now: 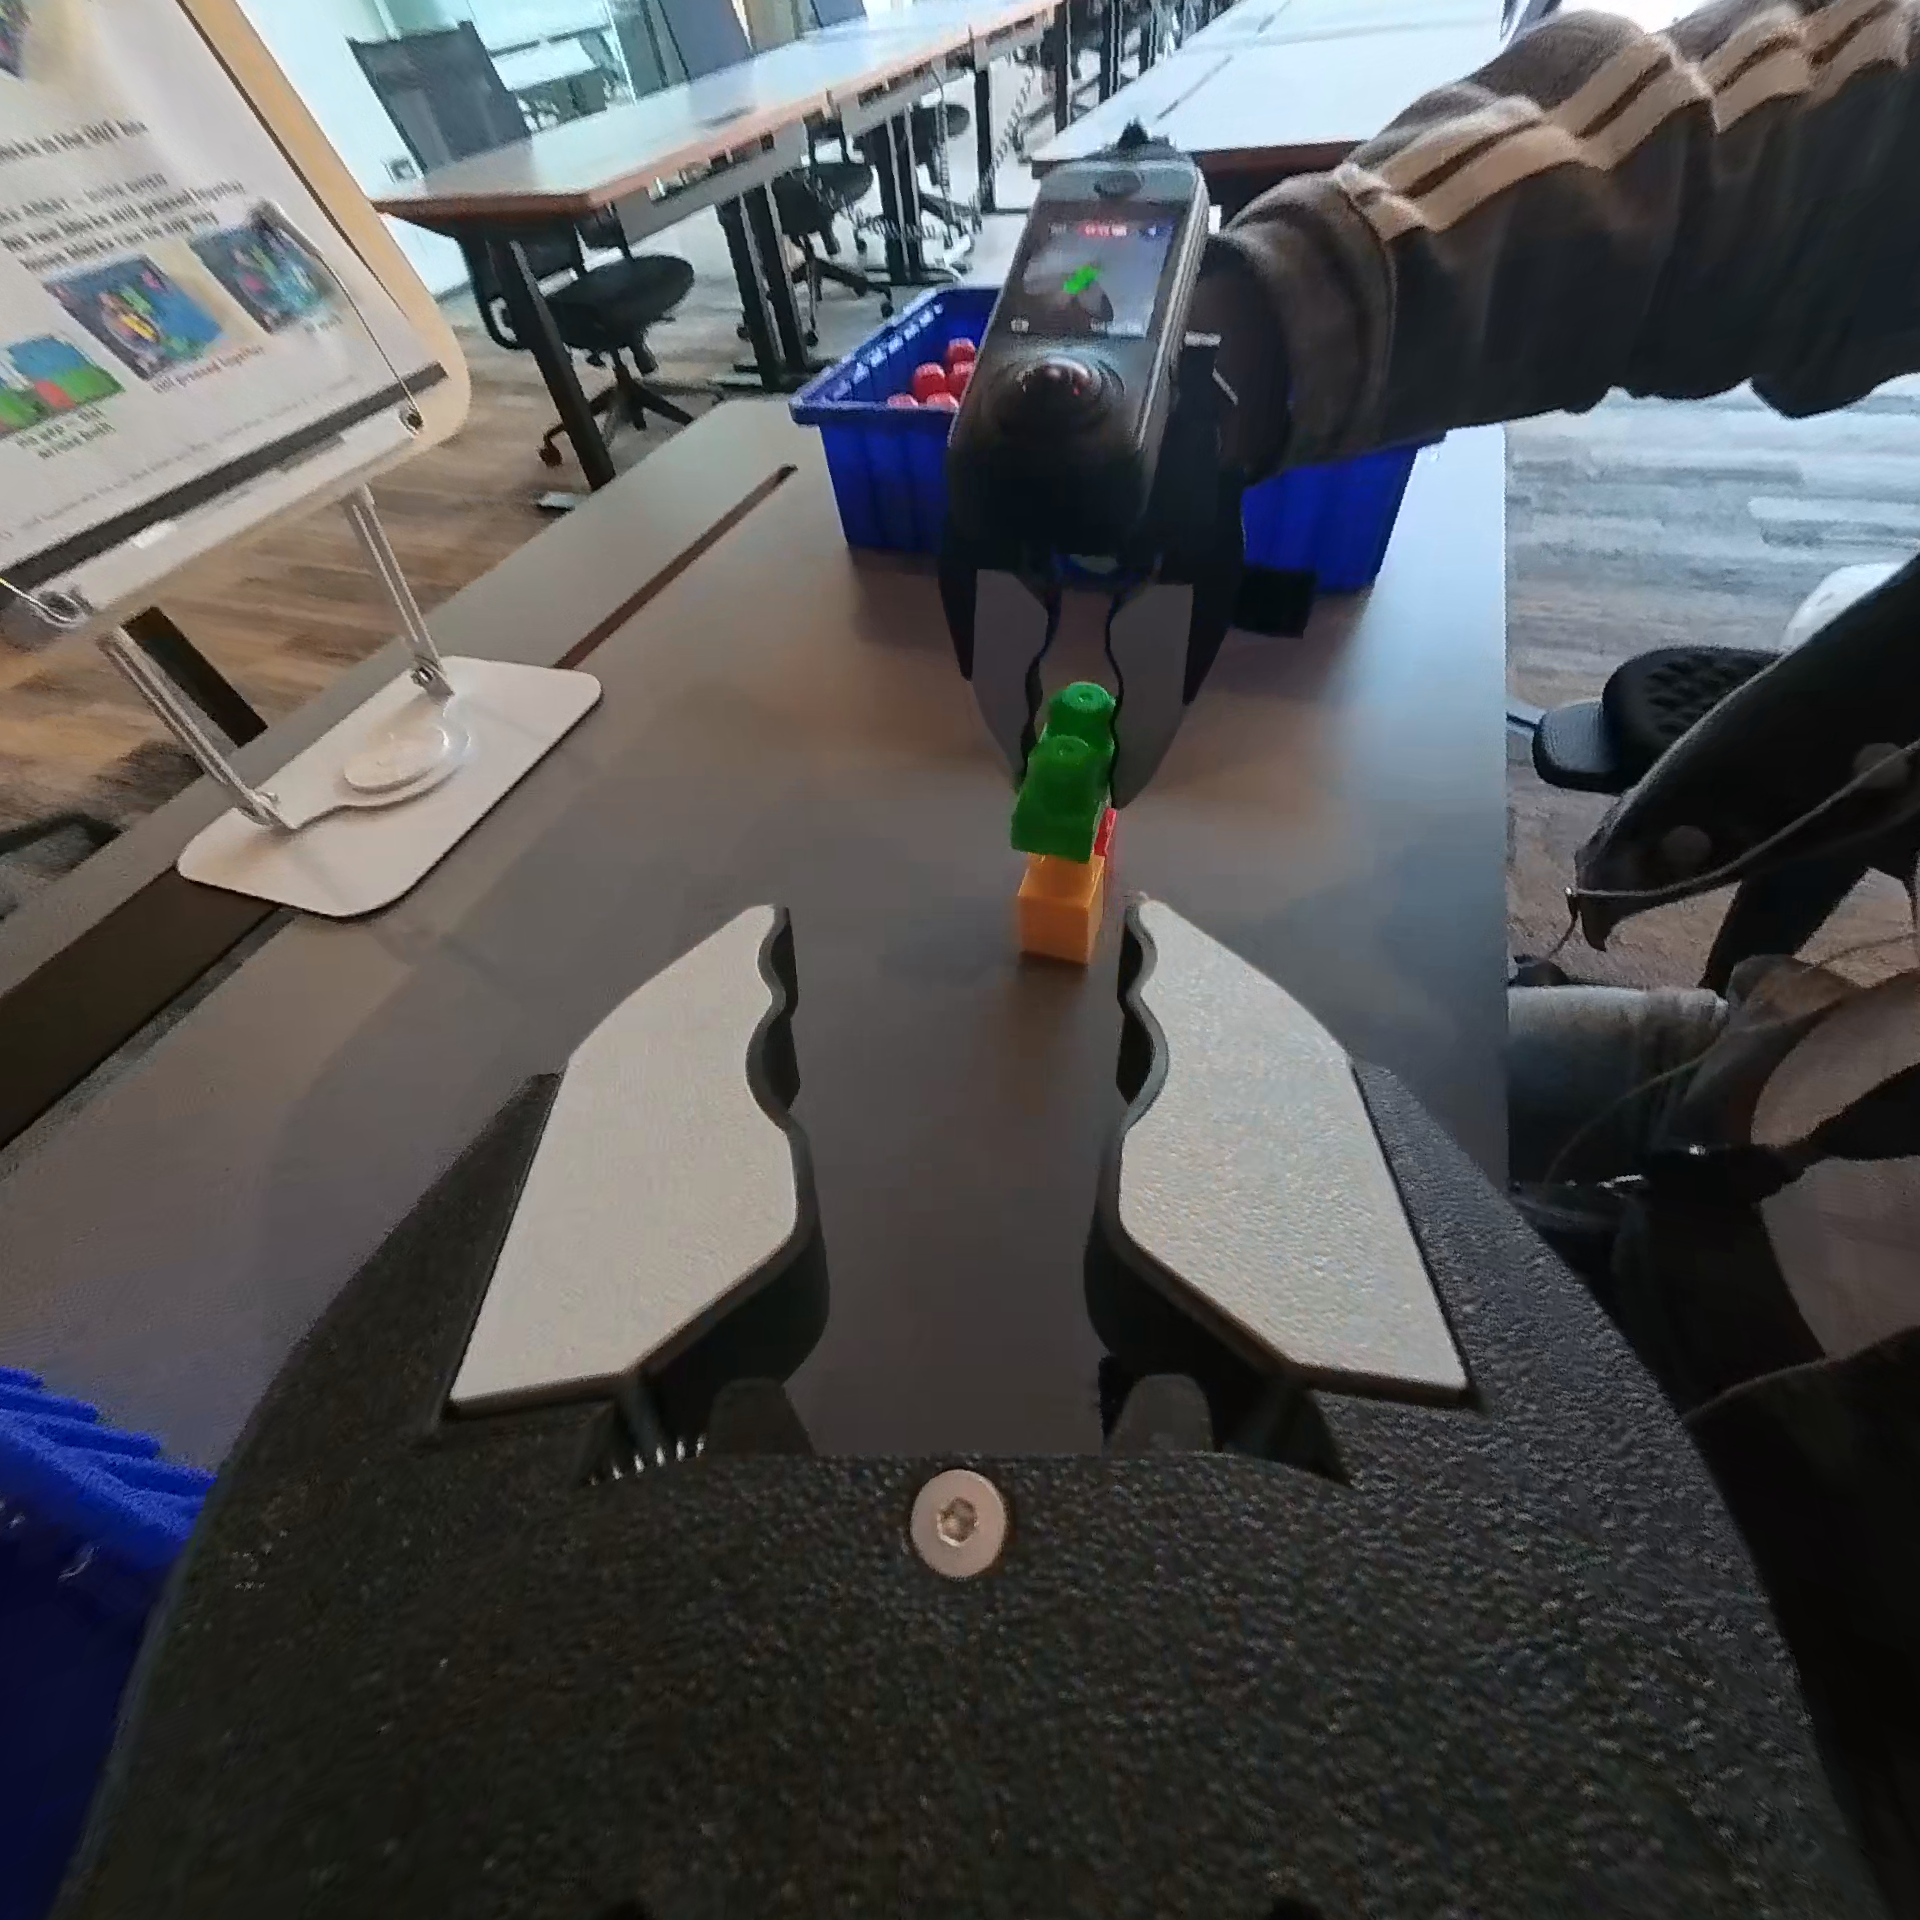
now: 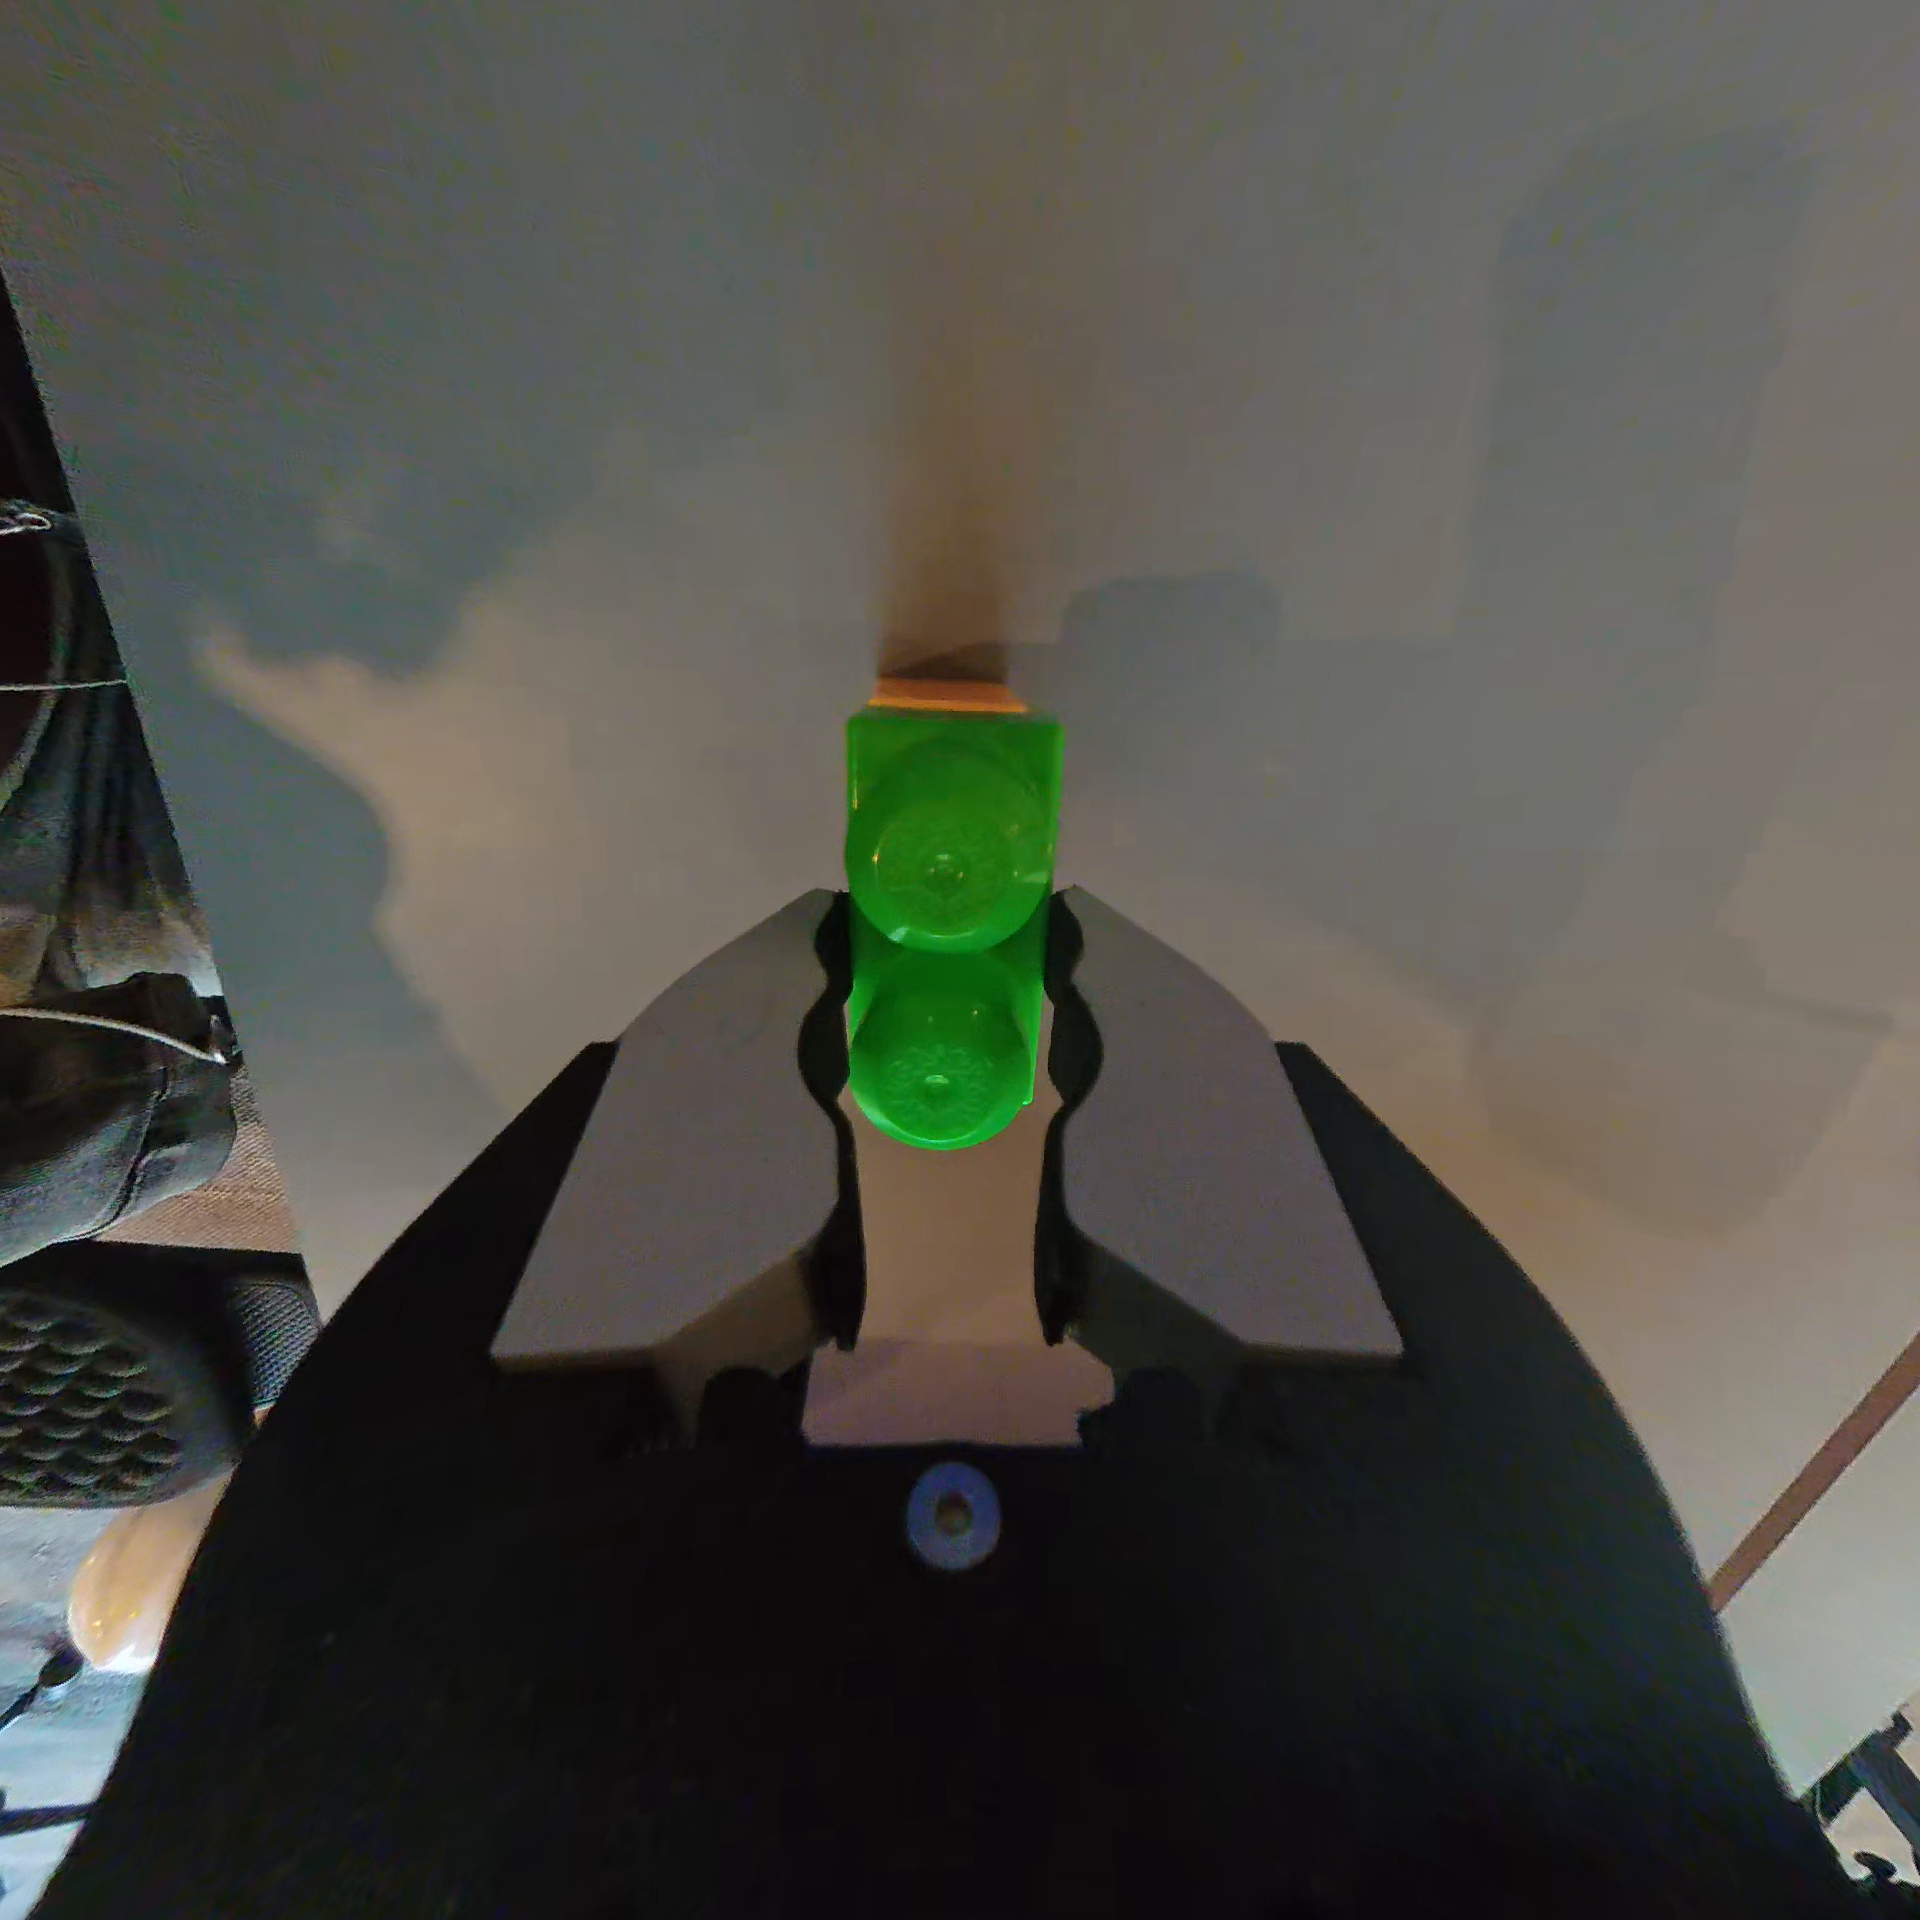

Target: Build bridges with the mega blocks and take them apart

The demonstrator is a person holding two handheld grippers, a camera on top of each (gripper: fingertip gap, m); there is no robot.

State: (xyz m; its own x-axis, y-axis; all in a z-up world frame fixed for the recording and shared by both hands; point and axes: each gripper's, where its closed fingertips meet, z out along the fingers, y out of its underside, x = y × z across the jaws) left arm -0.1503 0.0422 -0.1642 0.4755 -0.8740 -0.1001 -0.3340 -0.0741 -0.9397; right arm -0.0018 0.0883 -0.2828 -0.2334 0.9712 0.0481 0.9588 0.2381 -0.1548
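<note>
A green two-stud block sits on top of an orange block, with a red block just behind it, on the dark table. My right gripper comes down from above and is shut on the far end of the green block. In the right wrist view the green block lies between the right gripper's fingers, and an orange edge shows beyond it. My left gripper is open and empty, low over the table, just short of the orange block.
A blue bin holding red blocks stands at the table's far end. A document stand holding a printed sheet stands at the left. The table's right edge is near, with a chair beyond it. Left tips to right tips: about 20 cm.
</note>
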